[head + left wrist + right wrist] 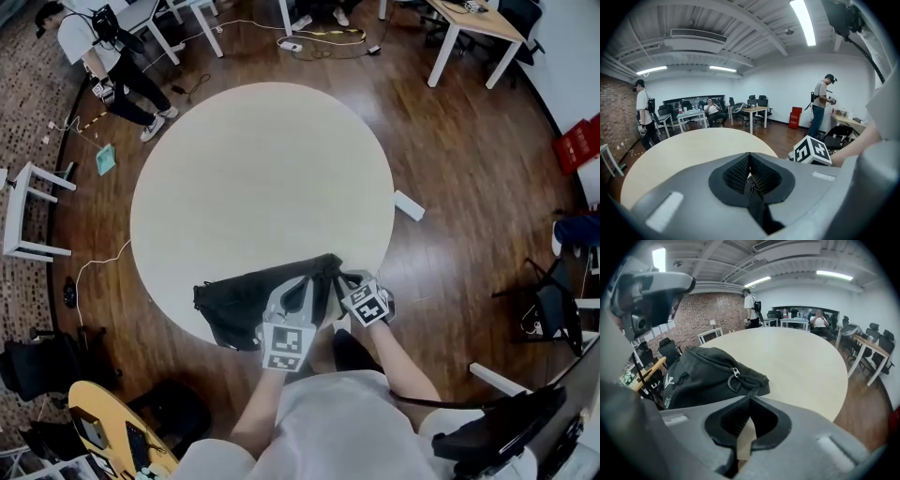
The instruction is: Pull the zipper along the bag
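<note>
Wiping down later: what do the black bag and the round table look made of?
The bag: soft black fabric, likely nylon or polyester, matte; it sags and creases. The table: hard, smooth pale beige top, perhaps laminate, matte; even colour, no grain visible.

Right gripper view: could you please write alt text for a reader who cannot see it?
A black fabric bag with a ring zipper pull lies on a round beige table, left of the closed grey fingers of the right gripper. Behind is an office with a brick wall.
</note>
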Available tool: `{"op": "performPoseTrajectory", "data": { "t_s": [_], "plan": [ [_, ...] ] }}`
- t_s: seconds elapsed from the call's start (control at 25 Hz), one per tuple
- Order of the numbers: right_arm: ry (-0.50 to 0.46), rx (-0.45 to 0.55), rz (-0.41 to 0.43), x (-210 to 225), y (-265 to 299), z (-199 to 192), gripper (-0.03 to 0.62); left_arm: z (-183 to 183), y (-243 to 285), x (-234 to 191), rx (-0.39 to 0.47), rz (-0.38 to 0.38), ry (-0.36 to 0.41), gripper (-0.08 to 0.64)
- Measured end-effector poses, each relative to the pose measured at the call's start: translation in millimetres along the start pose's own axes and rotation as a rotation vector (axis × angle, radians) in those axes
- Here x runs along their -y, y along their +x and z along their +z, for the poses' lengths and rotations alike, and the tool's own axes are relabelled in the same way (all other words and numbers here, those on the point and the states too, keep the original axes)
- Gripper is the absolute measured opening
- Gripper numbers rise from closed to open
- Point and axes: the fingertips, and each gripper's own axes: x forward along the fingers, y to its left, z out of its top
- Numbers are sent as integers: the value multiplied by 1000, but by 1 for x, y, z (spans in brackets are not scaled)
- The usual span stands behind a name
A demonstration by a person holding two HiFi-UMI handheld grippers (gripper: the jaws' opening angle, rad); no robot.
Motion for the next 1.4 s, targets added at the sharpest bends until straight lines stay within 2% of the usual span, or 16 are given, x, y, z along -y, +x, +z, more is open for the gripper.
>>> {"op": "performPoseTrajectory", "data": {
  "t_s": [0.16, 0.28, 0.36, 0.52, 0.6, 0.64, 0.72, 0.84, 0.96, 1.2, 1.4],
  "plan": [
    [1, -36, -31, 3, 13, -5, -8, -14, 13, 5, -77, -67, 62, 22],
    [-56, -45, -41, -6, 19, -4, -8, -25, 29, 15, -171, -180, 143, 159],
    [-84, -36, -37, -7, 19, -4, -8, -37, 49, 28, -258, -270, 259, 225],
    [-151, -23, -27, -7, 18, -8, -8, -92, 86, 48, -493, -420, 633, 257],
    [-169, -24, -12, -8, 19, -7, -8, -122, 97, 49, -603, -491, 788, 266],
    [-171, -23, -3, -8, 19, -6, -8, -133, 102, 49, -637, -517, 838, 252],
    [-172, -22, 11, -9, 19, -6, -8, -148, 111, 48, -671, -544, 885, 197],
    [-181, -19, 15, -9, 19, -6, -8, -158, 118, 48, -692, -560, 892, 112],
    [-177, -26, 13, -6, 19, -8, -8, -151, 115, 58, -661, -557, 857, 32],
    [-156, -52, -33, 0, 16, -14, -8, -109, 87, 67, -495, -473, 676, 26],
    [-153, -74, -53, -1, 18, -15, -8, -102, 57, 50, -408, -448, 547, 26]
  ]
}}
